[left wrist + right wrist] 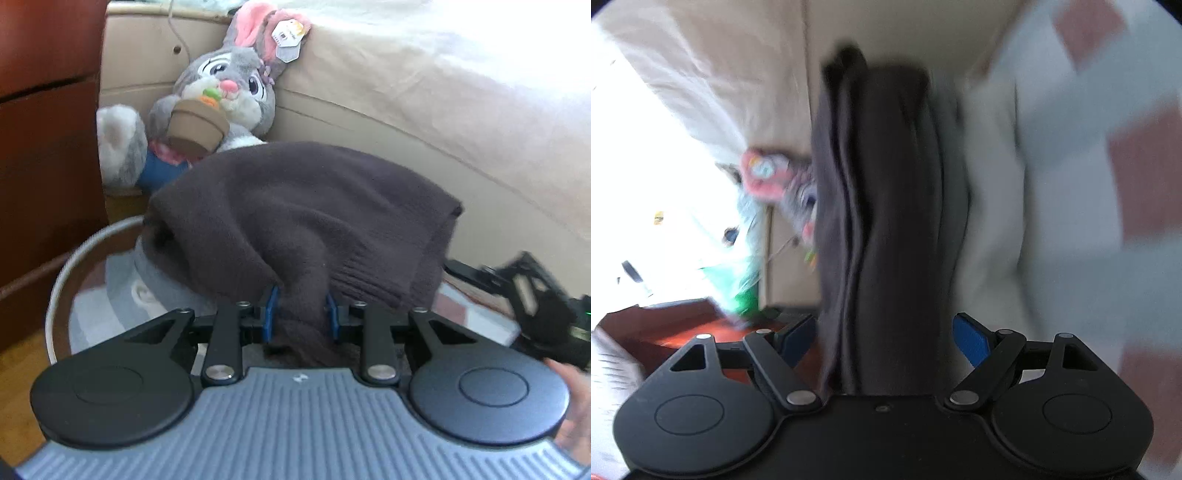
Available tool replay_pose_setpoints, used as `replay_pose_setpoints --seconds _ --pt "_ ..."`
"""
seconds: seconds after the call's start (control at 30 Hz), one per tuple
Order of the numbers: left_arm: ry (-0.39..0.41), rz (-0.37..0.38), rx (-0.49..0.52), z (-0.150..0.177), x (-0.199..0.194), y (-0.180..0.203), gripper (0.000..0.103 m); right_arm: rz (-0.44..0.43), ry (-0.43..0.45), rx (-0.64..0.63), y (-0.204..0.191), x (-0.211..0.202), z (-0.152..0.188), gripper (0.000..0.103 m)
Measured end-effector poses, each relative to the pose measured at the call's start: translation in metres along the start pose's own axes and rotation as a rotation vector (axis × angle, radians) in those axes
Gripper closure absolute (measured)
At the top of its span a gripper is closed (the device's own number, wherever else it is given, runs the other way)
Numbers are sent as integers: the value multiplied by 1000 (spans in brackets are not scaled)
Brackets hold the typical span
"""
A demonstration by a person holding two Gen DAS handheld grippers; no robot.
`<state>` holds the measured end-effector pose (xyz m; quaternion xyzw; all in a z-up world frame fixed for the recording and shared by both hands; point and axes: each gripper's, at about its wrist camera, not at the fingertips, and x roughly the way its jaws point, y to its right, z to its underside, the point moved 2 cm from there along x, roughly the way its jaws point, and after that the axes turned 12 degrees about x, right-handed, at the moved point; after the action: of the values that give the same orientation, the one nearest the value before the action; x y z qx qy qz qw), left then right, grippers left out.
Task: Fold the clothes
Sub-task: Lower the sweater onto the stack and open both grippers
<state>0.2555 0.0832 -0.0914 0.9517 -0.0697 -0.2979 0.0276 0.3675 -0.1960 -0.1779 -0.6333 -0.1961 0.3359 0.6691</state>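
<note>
A dark brown knitted garment hangs bunched in front of the left wrist camera. My left gripper is shut on a gathered fold of it between the blue pads. In the right wrist view the same brown garment stands as a folded band between the blue pads of my right gripper. The jaws stand wide apart beside the cloth, open. The right gripper's body also shows in the left wrist view, at the right edge.
A grey plush rabbit leans against a beige sofa. A round-rimmed basket holding grey cloth sits below the garment. A red-brown wooden cabinet stands at left. A pale checked cloth lies at right.
</note>
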Motion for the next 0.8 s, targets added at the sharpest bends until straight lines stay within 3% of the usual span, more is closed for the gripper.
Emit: replay_pose_setpoints --seconds 0.13,0.23,0.3,0.37,0.43,0.47,0.53,0.57,0.6,0.63,0.67,0.7,0.77,0.8 --pt "-14 -20 -191 18 -20 5 73 -28 37 -21 -12 16 -28 17" --pt "-6 64 -347 41 -21 11 64 -4 15 -58 -14 17 -31 17" --pt "-21 103 -343 49 -11 18 58 29 1 -85 -5 9 -30 17" --pt "-54 70 -307 53 1 23 57 39 4 -80 0 11 -34 17" --pt "-90 85 -311 59 15 26 48 27 -7 -116 -1 16 -32 55" --pt "-104 107 -324 62 22 27 42 27 -23 -150 -4 20 -30 63" --pt "-101 143 -387 71 37 25 33 92 5 -278 -19 32 -33 62" --pt "-94 140 -428 76 45 23 31 97 21 -275 -22 36 -38 55" --pt "-95 135 -460 80 52 21 31 98 36 -264 -23 40 -44 43" --pt "-97 145 -470 84 59 19 37 99 52 -253 -25 44 -50 36" --pt "-90 163 -456 87 63 19 62 86 59 -281 -29 45 -52 30" --pt "-74 159 -430 86 62 19 69 71 65 -313 -33 46 -53 38" --pt "-21 126 -373 81 52 19 72 42 76 -377 -41 49 -57 63" --pt "2 116 -357 79 48 20 72 27 82 -409 -45 50 -58 65"
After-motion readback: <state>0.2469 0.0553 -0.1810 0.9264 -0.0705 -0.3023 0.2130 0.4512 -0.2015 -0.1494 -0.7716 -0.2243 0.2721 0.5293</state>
